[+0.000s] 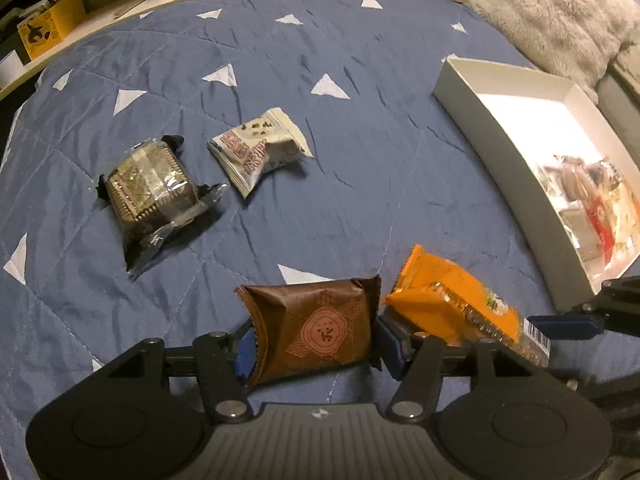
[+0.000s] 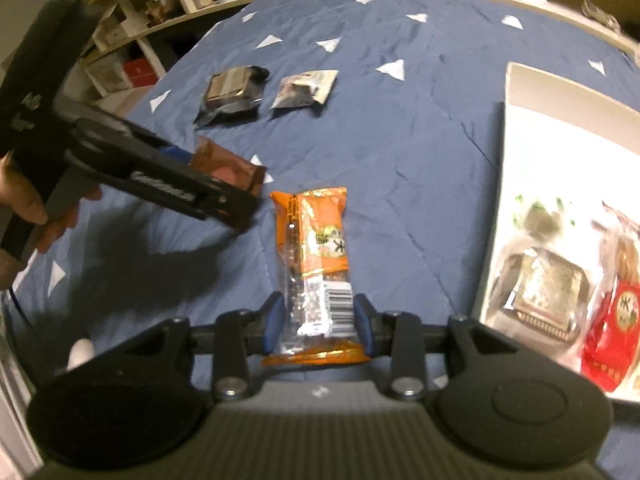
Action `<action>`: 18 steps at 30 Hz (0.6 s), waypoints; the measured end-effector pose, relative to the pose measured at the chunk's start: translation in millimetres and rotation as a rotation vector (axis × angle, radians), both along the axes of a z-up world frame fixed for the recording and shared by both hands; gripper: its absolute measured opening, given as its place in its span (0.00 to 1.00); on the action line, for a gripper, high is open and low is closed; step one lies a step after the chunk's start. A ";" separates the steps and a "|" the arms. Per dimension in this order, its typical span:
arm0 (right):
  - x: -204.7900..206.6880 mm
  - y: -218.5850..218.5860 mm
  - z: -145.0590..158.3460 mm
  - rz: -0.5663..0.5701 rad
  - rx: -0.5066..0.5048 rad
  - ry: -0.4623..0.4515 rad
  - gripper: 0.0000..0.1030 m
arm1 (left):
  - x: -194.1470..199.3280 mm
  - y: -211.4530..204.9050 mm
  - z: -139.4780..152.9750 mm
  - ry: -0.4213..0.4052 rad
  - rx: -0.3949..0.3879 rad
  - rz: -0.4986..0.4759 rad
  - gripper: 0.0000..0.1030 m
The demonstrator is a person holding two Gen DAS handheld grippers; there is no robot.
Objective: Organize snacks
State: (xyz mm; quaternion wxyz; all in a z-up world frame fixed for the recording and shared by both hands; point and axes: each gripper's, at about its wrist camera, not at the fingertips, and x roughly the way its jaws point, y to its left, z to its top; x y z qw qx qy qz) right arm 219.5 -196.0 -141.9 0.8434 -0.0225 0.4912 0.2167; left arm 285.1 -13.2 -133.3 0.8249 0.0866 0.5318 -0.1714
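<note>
A brown snack packet [image 1: 316, 332] sits between the blue pads of my left gripper [image 1: 316, 348], which is shut on it. From the right wrist view that left gripper [image 2: 240, 196] holds the brown packet [image 2: 228, 168] just above the quilt. My right gripper [image 2: 318, 320] is shut on the clear end of a long orange snack packet [image 2: 316, 256], seen in the left wrist view as the orange packet [image 1: 452, 308]. Two more snacks lie farther out on the quilt: a dark clear-wrapped cake [image 1: 150, 184] and a white packet [image 1: 260, 148].
An open white box [image 1: 480, 120] stands to the right with several snacks inside, among them a wrapped cake [image 2: 548, 284] and a red packet [image 2: 616, 328]. Everything rests on a blue quilt [image 1: 320, 40]. A fluffy cushion [image 1: 552, 12] and shelves lie beyond its far edge. A hand [image 2: 24, 196] grips the left tool.
</note>
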 end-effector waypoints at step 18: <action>15.7 8.5 -20.4 0.003 0.001 -0.013 0.41 | -0.6 -6.1 -18.2 -0.008 -0.060 0.285 0.81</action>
